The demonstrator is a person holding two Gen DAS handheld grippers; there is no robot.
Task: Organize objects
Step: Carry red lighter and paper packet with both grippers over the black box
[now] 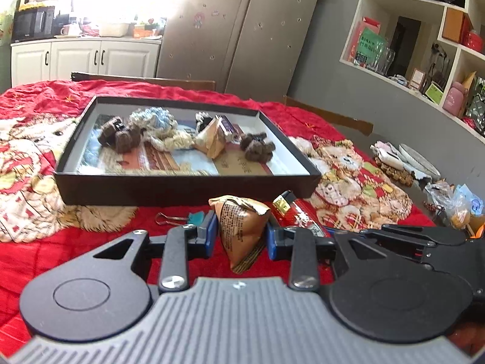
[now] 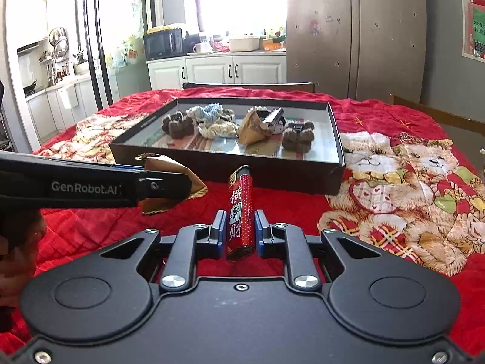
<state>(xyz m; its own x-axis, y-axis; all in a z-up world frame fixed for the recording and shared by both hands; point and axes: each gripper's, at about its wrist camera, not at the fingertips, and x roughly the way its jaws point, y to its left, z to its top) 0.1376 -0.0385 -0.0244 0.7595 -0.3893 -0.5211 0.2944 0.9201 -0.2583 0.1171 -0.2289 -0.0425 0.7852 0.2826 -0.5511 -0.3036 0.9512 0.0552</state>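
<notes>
the black tray (image 1: pixel 188 186) lies straight ahead of both grippers on the red blanket (image 1: pixel 75 242), its near wall just beyond their fingertips, so whatever goes in must rise over that wall and travel forward. the left gripper (image 1: pixel 241 236) is clamped on a brown pyramid-shaped packet (image 1: pixel 239 230), blue pads pressing its two sides, the packet's point hanging down and its crimped top edge toward the tray. the right gripper (image 2: pixel 241 233) is nearly closed around a red lighter (image 2: pixel 241 209), whose long axis runs forward between the fingers, metal head toward the tray and base toward the camera. in the right wrist view the left gripper sits to the left and slightly nearer the tray wall, its packet close to the lighter's head, so i judge the left hand is better placed to go first. inside the tray lie brown fuzzy clips (image 2: pixel 177 126), scrunchies (image 2: pixel 212 118) and another brown packet (image 2: pixel 250 129); a binder clip (image 1: pixel 182 218) rests on the blanket just left of the left fingers
</notes>
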